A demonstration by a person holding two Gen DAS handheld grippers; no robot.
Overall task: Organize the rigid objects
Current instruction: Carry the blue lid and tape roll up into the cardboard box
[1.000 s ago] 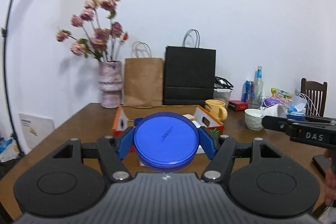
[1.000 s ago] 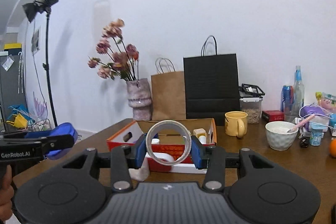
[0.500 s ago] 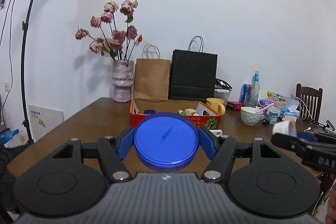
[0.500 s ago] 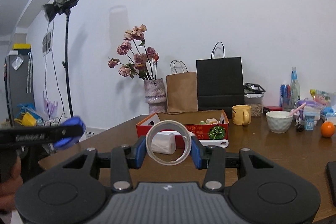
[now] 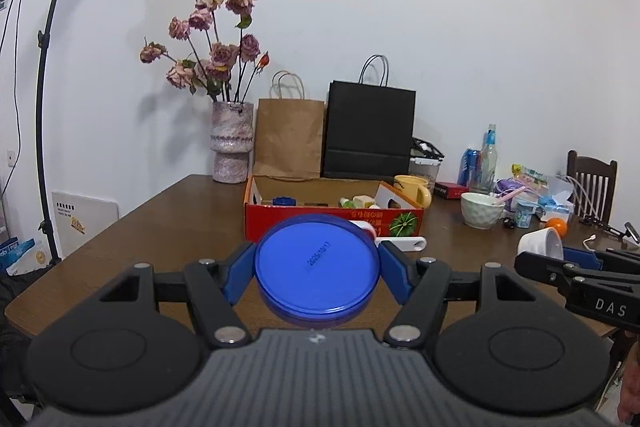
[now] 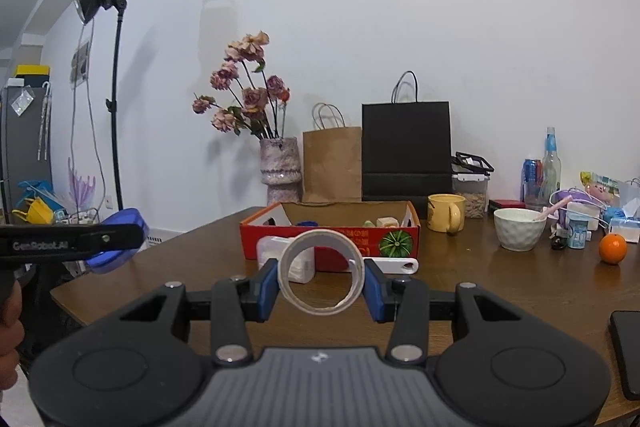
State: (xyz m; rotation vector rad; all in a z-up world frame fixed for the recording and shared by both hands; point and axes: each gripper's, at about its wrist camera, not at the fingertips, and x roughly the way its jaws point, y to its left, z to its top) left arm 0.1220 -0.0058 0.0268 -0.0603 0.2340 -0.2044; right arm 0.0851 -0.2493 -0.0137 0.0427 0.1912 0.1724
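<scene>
My left gripper [image 5: 317, 273] is shut on a round blue lid [image 5: 316, 269], held up in front of the table edge. My right gripper [image 6: 321, 285] is shut on a roll of clear tape [image 6: 321, 271], held upright. A red open cardboard box [image 6: 330, 237] with small items inside stands mid-table; it also shows in the left wrist view [image 5: 334, 217]. A white container [image 6: 286, 257] and a white flat tool [image 6: 394, 264] lie in front of the box. The right gripper with the tape shows at the right of the left wrist view [image 5: 560, 259].
A vase of dried roses [image 5: 232, 143], a brown bag [image 5: 289, 139] and a black bag [image 5: 368, 131] stand at the back. A yellow mug [image 6: 446, 213], white bowl [image 6: 519, 228], orange [image 6: 613, 248], bottles and clutter sit right. A light stand [image 6: 116, 87] stands left.
Both grippers have pulled back away from the box and table, still holding the lid and the tape. The table now looks farther off.
</scene>
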